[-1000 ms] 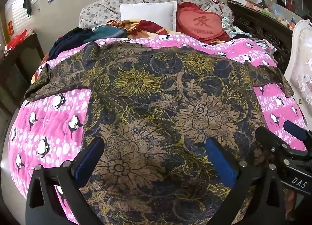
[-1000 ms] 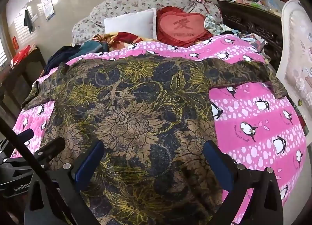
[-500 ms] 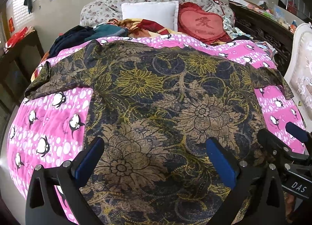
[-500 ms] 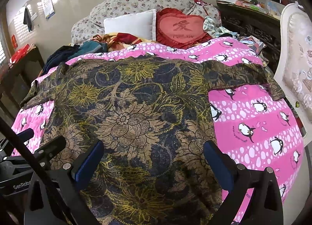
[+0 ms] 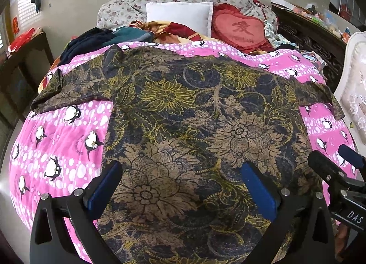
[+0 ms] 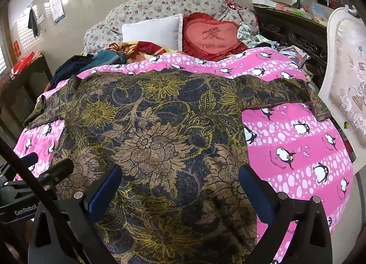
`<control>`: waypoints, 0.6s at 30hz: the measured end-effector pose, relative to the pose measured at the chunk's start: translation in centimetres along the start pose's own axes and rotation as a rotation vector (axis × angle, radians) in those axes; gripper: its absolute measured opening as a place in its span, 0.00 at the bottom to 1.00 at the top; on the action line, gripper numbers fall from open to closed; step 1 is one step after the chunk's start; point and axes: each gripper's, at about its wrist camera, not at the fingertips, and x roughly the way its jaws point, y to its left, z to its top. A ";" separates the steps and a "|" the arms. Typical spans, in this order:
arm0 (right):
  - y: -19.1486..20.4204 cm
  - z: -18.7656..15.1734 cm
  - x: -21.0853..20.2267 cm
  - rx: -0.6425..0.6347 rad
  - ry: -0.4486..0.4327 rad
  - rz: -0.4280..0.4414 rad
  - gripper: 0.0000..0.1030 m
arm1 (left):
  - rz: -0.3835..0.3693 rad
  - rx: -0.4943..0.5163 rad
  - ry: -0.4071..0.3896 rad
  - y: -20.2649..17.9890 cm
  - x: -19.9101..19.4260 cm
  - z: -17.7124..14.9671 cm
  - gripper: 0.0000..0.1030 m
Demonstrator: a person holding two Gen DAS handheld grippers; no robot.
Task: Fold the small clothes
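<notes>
A dark floral shirt (image 5: 187, 122), brown and yellow flowers on navy, lies spread flat with both short sleeves out on a pink penguin blanket (image 5: 57, 140). It also shows in the right wrist view (image 6: 148, 131). My left gripper (image 5: 183, 186) is open and empty, hovering over the shirt's lower left part. My right gripper (image 6: 180, 186) is open and empty over the lower right part. Each gripper shows at the edge of the other's view: the right one (image 5: 336, 172) and the left one (image 6: 45, 168).
Pillows, a white one (image 5: 180, 17) and a red heart cushion (image 5: 240, 26), sit at the bed's head with a heap of dark clothes (image 5: 91, 39). A dark wooden cabinet (image 5: 308, 35) and a white upholstered chair (image 6: 345, 76) stand right. A dark table (image 5: 22, 58) stands left.
Both grippers have drawn back and risen slightly, so the shirt sits a little lower and farther in view. The shirt has not moved. Both stay open.
</notes>
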 end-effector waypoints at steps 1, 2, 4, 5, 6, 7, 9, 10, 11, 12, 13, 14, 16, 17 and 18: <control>0.0 0.0 0.0 0.000 0.000 -0.002 1.00 | 0.000 0.000 -0.001 0.0 0.0 0.0 1.00; 0.0 0.0 -0.1 0.000 0.001 -0.004 1.00 | -0.001 -0.001 -0.001 -0.1 -0.1 0.0 1.00; -0.2 0.0 -0.1 0.005 0.001 -0.002 1.00 | 0.000 0.000 0.001 -0.1 -0.1 0.0 1.00; -0.1 0.0 -0.1 0.005 0.001 -0.002 1.00 | 0.001 0.000 0.001 -0.1 -0.1 0.0 1.00; -0.1 0.0 -0.1 0.004 0.001 -0.002 1.00 | 0.001 0.001 0.003 -0.1 -0.1 0.0 1.00; -0.1 0.0 -0.1 0.003 0.003 -0.002 1.00 | 0.002 0.001 0.005 -0.2 -0.1 0.0 1.00; -0.2 -0.1 0.0 0.000 0.002 -0.001 1.00 | 0.001 -0.001 0.005 -0.2 -0.1 0.0 1.00; -0.2 -0.1 0.0 -0.002 0.002 -0.002 1.00 | 0.001 -0.001 0.004 -0.2 -0.1 0.0 1.00; -0.2 -0.1 0.0 -0.001 0.002 -0.001 1.00 | 0.001 0.000 0.003 -0.2 -0.1 0.0 1.00; -0.2 -0.1 0.0 -0.001 0.002 0.000 1.00 | 0.001 0.000 0.004 -0.3 -0.1 -0.1 1.00; -0.3 -0.1 0.0 -0.001 0.002 -0.001 1.00 | 0.002 0.001 0.003 -0.2 -0.1 0.0 1.00; -0.2 -0.1 0.0 0.000 0.003 -0.002 1.00 | 0.002 0.001 0.004 -0.2 -0.1 0.0 1.00; -0.2 -0.2 0.1 0.003 0.008 0.000 1.00 | 0.002 0.003 0.009 -0.3 0.0 -0.1 1.00; -0.1 -0.2 0.3 0.005 0.013 0.001 1.00 | 0.003 0.003 0.010 -0.4 0.1 -0.2 1.00; -0.1 -0.2 0.4 0.005 0.014 0.002 1.00 | 0.004 0.003 0.011 -0.4 0.1 -0.2 1.00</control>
